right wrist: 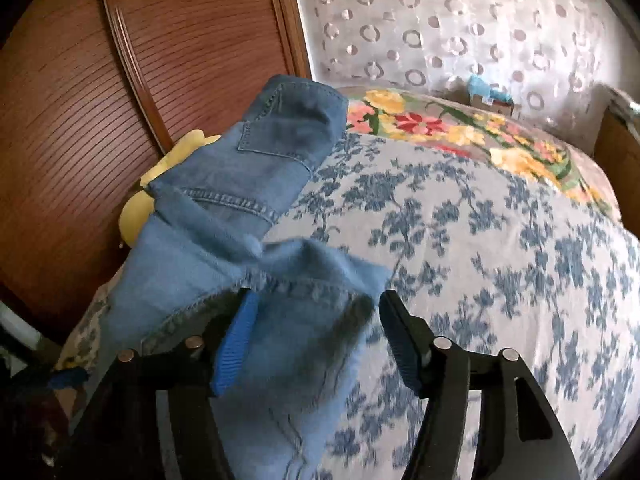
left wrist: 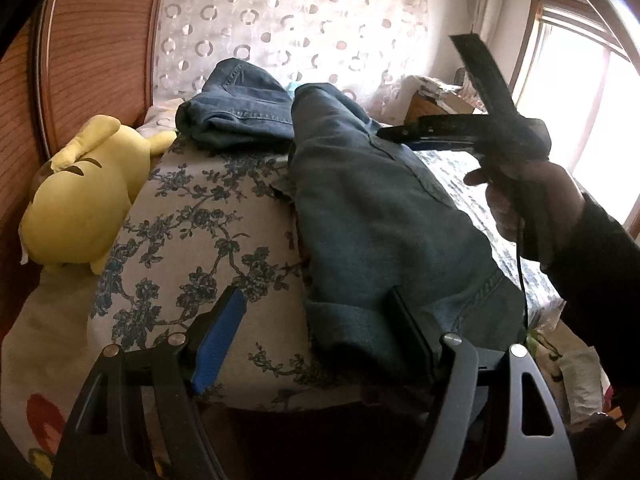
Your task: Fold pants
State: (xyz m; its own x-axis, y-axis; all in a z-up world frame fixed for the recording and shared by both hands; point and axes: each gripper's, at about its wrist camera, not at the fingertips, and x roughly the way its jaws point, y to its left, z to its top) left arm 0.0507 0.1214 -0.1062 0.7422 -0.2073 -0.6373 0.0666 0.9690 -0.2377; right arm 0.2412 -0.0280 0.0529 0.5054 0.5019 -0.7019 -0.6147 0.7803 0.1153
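- The pants (left wrist: 372, 200), blue denim jeans, lie on the bed (left wrist: 192, 216), stretched lengthwise from the near edge toward the headboard end.
- In the left wrist view the near part is a folded leg whose cuffed end sits at the bed's front edge; beyond it a second bunched portion with stitched seams lies closer to the wall.
- In the right wrist view the jeans (right wrist: 256, 216) show a back pocket and seams at the far end, and a frayed hem spreads loosely at the near end.
- The left tool (left wrist: 320, 336) has its jaws apart. One blue-padded finger rests over the floral bedcover, the other dark finger stands against the cuffed denim end; nothing is clamped between them.
- The right tool (right wrist: 316, 340) also has its jaws apart. Loose denim lies between the fingers, draped against the blue pad on the left, with a gap to the other finger, so the cloth is not pinched.
- In the left wrist view the right tool (left wrist: 404, 136) appears side-on above the jeans, held by a hand (left wrist: 532, 200) in a dark sleeve.
- The bedcover is pale with a blue flower print; a second cover (right wrist: 472, 128) with bright yellow and red flowers lies farther back.
- A yellow plush toy (left wrist: 84, 196) rests at the bed's left side against a wooden headboard (right wrist: 120, 100).
- A curtain (left wrist: 288, 24) with a ring pattern hangs behind the bed, and a bright window (left wrist: 580, 100) stands to the right.
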